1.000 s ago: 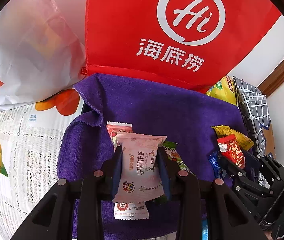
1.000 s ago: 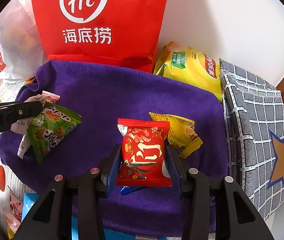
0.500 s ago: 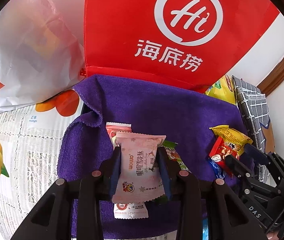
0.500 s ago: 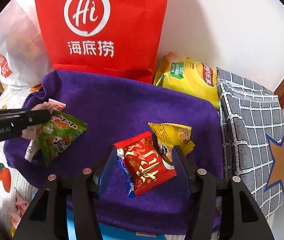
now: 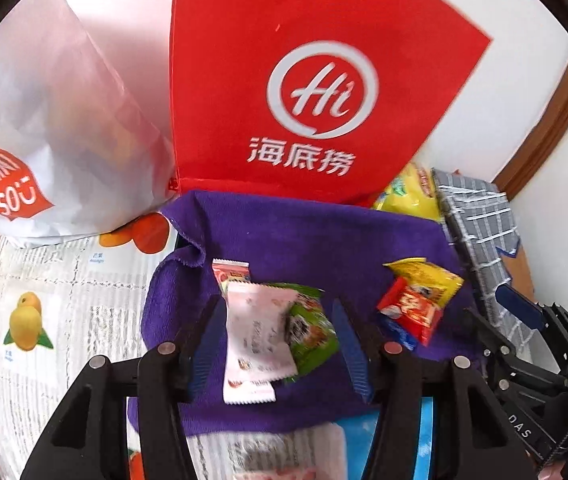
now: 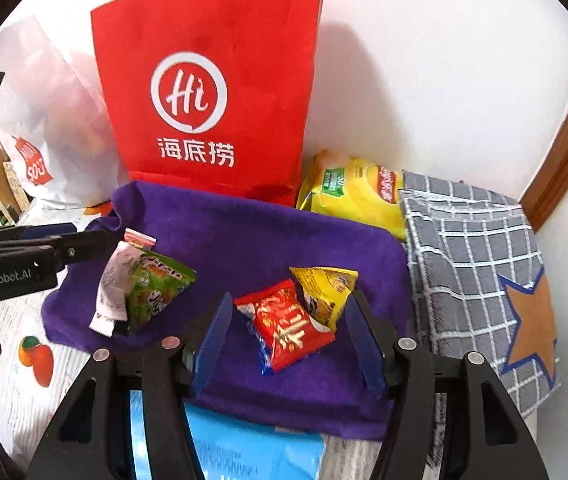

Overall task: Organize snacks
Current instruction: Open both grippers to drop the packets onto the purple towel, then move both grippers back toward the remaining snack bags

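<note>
Both hand-held grippers have let go since the earlier frames: the pink-white packet (image 5: pixel 257 330) was pinched by the left hand-held gripper (image 5: pixel 279 346), the red packet (image 6: pixel 288 330) by the right hand-held gripper (image 6: pixel 288 344). Now both lie loose on the purple towel (image 5: pixel 304 236). Left jaws are opening, spread either side of the pink-white packet and the green packet (image 5: pixel 310 330) beside it, pads off both. Right jaws are opening too, with the red packet between them but untouched and the yellow packet (image 6: pixel 324 294) just against it.

Two small piles on the towel: pink-white, green and a red-and-white packet (image 5: pixel 231 272) on the left; red, yellow and a blue one peeking from under on the right. A red paper bag (image 6: pixel 211 88) stands behind, a yellow chip bag (image 6: pixel 348 196) and grey checked cloth (image 6: pixel 472 240) to its right.

Handling guess: light, crinkly foil pillows, slippery, contents crushable. Best pinched across the flat middle or on the crimped end seam, gently.
</note>
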Motion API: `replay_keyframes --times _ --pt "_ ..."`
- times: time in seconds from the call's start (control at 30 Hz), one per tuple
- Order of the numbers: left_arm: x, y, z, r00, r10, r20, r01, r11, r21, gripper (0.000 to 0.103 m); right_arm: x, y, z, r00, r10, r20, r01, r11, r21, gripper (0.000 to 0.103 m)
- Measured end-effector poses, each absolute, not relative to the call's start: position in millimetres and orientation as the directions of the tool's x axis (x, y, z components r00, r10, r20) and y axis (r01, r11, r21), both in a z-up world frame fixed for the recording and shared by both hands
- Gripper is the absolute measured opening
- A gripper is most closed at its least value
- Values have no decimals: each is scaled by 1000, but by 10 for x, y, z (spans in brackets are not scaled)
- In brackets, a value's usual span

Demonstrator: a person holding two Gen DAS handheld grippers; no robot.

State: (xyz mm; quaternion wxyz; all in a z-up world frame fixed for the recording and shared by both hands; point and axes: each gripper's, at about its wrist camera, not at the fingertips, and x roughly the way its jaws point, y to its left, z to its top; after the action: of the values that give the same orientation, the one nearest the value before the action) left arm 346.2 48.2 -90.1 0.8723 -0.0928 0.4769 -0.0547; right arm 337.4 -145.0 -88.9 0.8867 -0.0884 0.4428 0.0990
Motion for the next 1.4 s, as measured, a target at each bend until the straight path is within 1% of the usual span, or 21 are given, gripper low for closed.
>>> replay_keyframes --times 0.1,0.23,0.4,0.6,0.73,1.03,1.4 --pt "3272 463 -773 555 -186 -811 23 978 -209 53 3216 -1494 -777 606 83 -791 -241 967 -83 61" --pt "2959 464 -643 574 -183 -798 32 979 -201 53 2934 -1604 -639 626 109 -773 -220 975 -42 67" --pt "2529 512 -553 596 -170 -785 30 982 -189 53 2538 -1698 -563 632 130 -764 -202 979 0 67" --pt "2064 618 -567 601 -163 -782 22 982 -188 53 2088 -1789 -574 660 95 -745 -157 988 -14 67" --pt "1824 677 -633 598 -160 -785 5 981 -196 53 1854 -1823 -652 633 129 -763 -171 985 25 67" --pt "1479 901 -922 576 -142 -805 -44 978 -205 53 1434 -1628 -973 598 171 -783 -229 973 37 67" --pt "1312 1123 -1153 565 -141 -813 -66 974 -215 53 1387 -1239 -1335 529 223 -819 -316 947 53 67"
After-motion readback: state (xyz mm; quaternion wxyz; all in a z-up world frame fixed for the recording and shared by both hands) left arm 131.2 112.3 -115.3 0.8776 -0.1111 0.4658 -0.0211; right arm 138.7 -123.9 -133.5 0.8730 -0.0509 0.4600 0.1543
